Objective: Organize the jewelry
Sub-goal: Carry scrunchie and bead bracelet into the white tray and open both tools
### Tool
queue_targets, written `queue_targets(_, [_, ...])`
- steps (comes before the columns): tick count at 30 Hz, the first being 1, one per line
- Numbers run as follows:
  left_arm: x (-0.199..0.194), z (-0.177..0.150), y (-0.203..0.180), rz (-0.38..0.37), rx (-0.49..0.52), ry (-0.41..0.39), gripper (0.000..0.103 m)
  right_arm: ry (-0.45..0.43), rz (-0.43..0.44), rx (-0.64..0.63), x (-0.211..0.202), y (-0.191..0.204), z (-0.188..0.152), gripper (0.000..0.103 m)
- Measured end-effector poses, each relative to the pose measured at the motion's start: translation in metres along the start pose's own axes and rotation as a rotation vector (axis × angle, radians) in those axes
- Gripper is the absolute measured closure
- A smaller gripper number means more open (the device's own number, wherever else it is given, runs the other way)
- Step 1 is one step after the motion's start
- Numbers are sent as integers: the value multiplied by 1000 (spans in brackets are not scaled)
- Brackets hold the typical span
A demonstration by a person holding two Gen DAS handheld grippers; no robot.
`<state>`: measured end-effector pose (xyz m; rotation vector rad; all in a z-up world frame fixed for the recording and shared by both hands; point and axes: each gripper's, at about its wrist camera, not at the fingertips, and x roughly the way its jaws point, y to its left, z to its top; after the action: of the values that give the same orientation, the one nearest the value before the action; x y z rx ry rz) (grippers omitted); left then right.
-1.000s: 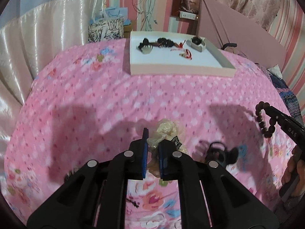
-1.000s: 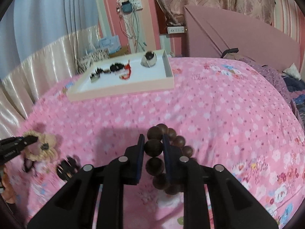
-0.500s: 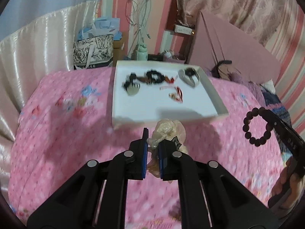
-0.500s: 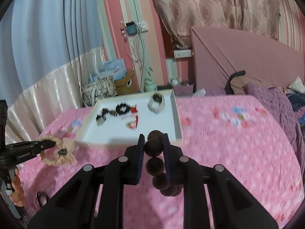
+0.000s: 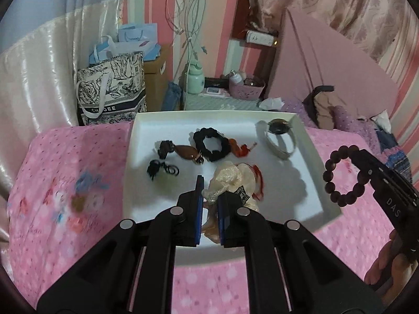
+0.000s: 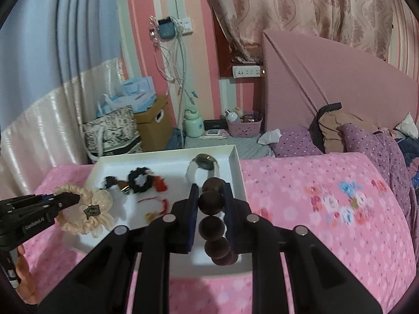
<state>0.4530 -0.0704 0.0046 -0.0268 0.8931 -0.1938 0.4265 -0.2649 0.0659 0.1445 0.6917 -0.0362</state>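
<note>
A white tray (image 5: 136,183) lies on the pink bed and also shows in the right wrist view (image 6: 237,167). It holds a black scrunchie (image 5: 210,144), a white watch (image 5: 279,138), a brown clip (image 5: 187,153) and red pieces. My left gripper (image 5: 210,198) is shut on a cream scrunchie (image 5: 233,180) and holds it above the tray's middle; the scrunchie also shows in the right wrist view (image 6: 83,213). My right gripper (image 6: 209,193) is shut on a dark wooden bead bracelet (image 6: 212,219), held over the tray's right front part; the bracelet also shows in the left wrist view (image 5: 343,175).
The pink flowered bedspread (image 6: 327,209) surrounds the tray. Beyond the bed's far edge stand a patterned tote bag (image 5: 112,89), a cardboard box (image 6: 153,123), a green bottle (image 5: 195,78) and a pink basket (image 5: 246,89). A pink headboard (image 6: 327,83) and purple pillows (image 6: 371,144) are at right.
Both grippers rose from the bedspread and moved forward to over the tray, each still holding its item. The small black pieces left on the bedspread are out of view.
</note>
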Motion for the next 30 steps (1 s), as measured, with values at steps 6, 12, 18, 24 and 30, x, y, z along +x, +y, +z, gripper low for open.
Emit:
queue_targets(6, [39, 6, -1, 40, 14, 27, 96, 11, -18, -29, 32, 3, -1, 84])
queue_targets(12, [62, 0, 3, 78, 28, 57, 95, 61, -20, -104, 53, 17, -16, 84])
queue_targets(18, [73, -2, 11, 93, 22, 72, 95, 115, -13, -160, 67, 34, -30, 84])
queue_targets(24, [90, -7, 16, 119, 17, 102, 95, 141, -12, -164, 77, 34, -36, 84])
queue_targets(30, [96, -11, 14, 148, 33, 99, 95, 189, 7, -127, 93, 25, -42, 84])
